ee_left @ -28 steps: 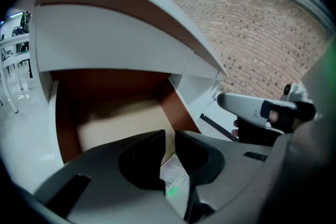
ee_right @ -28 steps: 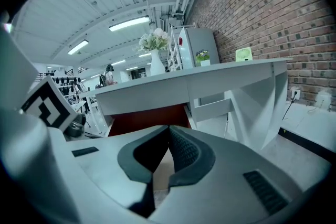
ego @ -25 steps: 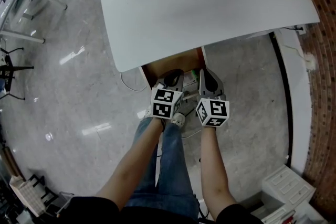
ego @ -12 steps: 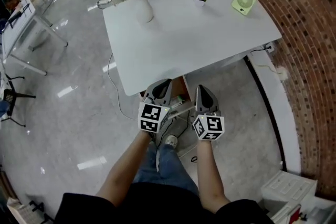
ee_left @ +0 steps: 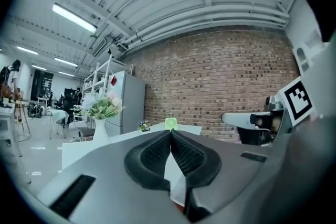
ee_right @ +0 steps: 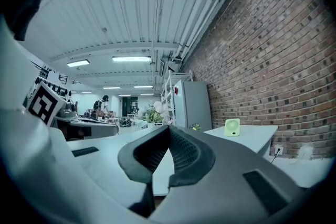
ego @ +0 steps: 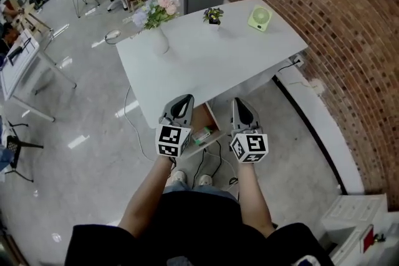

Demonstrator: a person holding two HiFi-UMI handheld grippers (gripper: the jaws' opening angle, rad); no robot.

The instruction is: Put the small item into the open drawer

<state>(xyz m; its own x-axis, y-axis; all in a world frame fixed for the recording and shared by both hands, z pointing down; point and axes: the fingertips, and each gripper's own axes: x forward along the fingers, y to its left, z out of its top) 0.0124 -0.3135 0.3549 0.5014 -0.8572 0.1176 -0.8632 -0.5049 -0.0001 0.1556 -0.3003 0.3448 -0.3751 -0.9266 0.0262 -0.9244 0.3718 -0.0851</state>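
Note:
The open drawer [ego: 211, 116], brown inside, sticks out from under the white table's [ego: 206, 65] near edge. A small greenish item [ego: 201, 134] lies in it, between my two grippers. My left gripper [ego: 184, 99] hovers over the drawer's left side, its pads pressed together with nothing in them. My right gripper [ego: 239, 103] is held level with it on the drawer's right side, also shut and empty. In the left gripper view the left gripper [ee_left: 171, 131] points across the tabletop. The right gripper [ee_right: 169, 127] does the same in its own view.
On the table stand a flower vase [ego: 157, 37], a small potted plant [ego: 213, 16] and a green fan [ego: 259, 18]. A brick wall [ego: 330, 40] runs along the right. Cables [ego: 209, 165] lie on the floor by the person's feet. White drawer units [ego: 365, 227] stand at the lower right.
The head view has pulled back and tilted up, so the whole table now shows. Both grippers have drawn back a little from the drawer, side by side.

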